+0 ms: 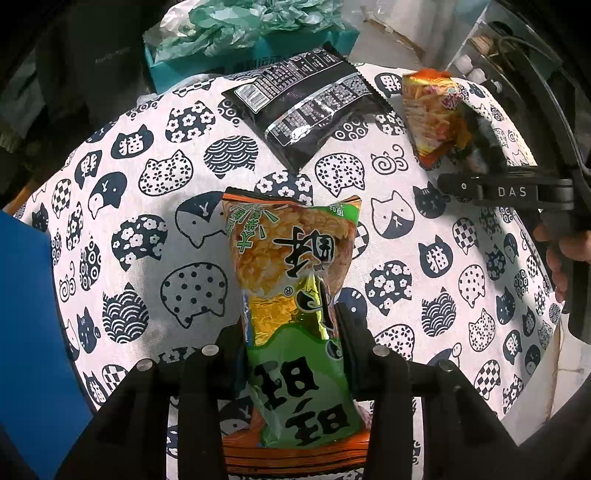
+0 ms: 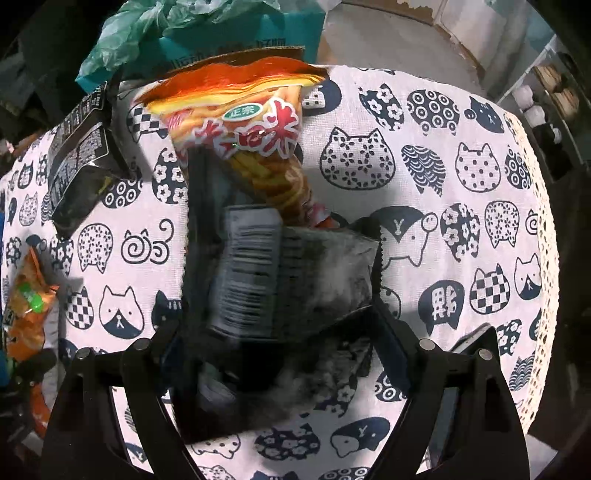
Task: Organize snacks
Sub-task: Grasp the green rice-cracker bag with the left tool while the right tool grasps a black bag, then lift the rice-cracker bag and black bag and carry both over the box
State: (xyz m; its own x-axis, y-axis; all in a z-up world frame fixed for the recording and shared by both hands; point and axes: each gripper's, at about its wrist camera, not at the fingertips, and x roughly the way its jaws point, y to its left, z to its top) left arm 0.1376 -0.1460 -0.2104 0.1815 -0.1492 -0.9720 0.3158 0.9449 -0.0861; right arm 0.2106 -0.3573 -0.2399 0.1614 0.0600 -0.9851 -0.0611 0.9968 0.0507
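My left gripper (image 1: pixel 291 332) is shut on a green and orange snack bag (image 1: pixel 291 273) and holds it over the cat-print tablecloth (image 1: pixel 147 206). A black snack bag (image 1: pixel 303 107) lies flat at the far side of the table. My right gripper (image 2: pixel 284 317) is shut on a dark packet with a barcode (image 2: pixel 280 277), blurred in the right wrist view, and an orange-red snack bag (image 2: pixel 251 136) stands out beyond it. In the left wrist view the right gripper (image 1: pixel 491 166) shows at the right with the orange-red bag (image 1: pixel 432 114). The black bag (image 2: pixel 77 155) and the green bag (image 2: pixel 29 299) show at the left of the right wrist view.
A teal box (image 1: pixel 251 55) with green plastic wrap (image 1: pixel 236 22) stands behind the table. A blue surface (image 1: pixel 29 332) lies at the left edge. White shelving (image 2: pixel 535 96) with small bottles stands beyond the table's right side. The tablecloth has a lace edge (image 2: pixel 546 258).
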